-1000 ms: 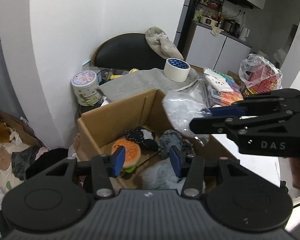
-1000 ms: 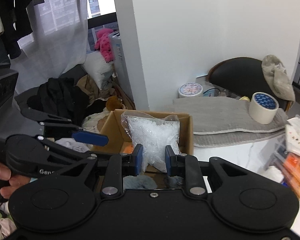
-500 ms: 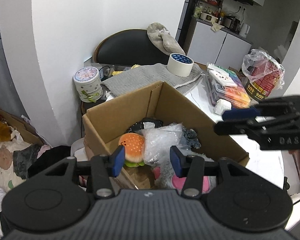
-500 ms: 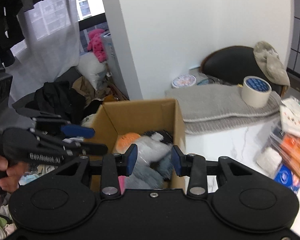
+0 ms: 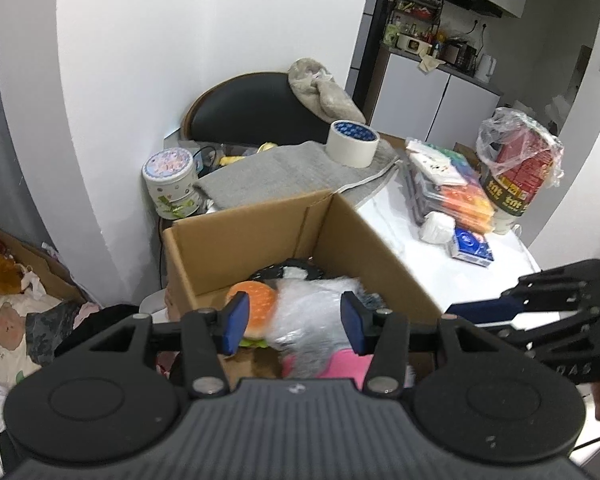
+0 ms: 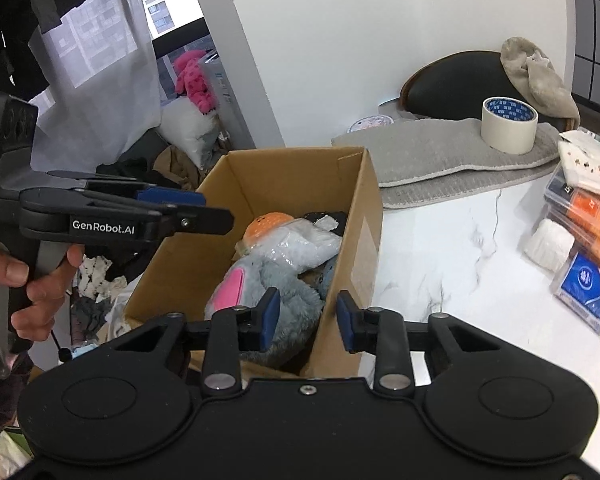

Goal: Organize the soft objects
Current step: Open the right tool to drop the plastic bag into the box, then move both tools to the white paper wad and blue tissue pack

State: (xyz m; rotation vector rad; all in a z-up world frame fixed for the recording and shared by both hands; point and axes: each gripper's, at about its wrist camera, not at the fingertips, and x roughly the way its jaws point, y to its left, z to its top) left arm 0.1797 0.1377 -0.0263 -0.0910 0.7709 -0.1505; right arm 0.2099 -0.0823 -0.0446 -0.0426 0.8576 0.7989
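An open cardboard box (image 6: 364,216) stands at the edge of a white marbled surface (image 6: 472,264), its near corner overhanging a floor strewn with clothes. Inside lie soft things: a clear plastic bag of white stuffing (image 6: 300,244) on top, an orange burger plush (image 5: 254,300) just beside it, a grey plush with a pink ear (image 6: 260,292) toward the near end, and a black-and-white plush (image 6: 326,218) against the far wall.

The left tool (image 5: 294,320) hovers above the near end of the box with its blue pads spread apart; nothing is pinched, though the bag of stuffing shows blurred behind the gap. A hand (image 6: 28,280) grips its trigger handle in the right wrist view.

The right tool (image 6: 308,318) hangs over the near right corner of the box, empty, with its jaws closing and still a clear gap between the pads.

Farther back on the surface, a folded grey towel (image 6: 432,152) carries a roll of tape (image 6: 508,124). To the right sit stacked colourful packets (image 5: 456,192) and a blue tissue pack (image 5: 472,244).
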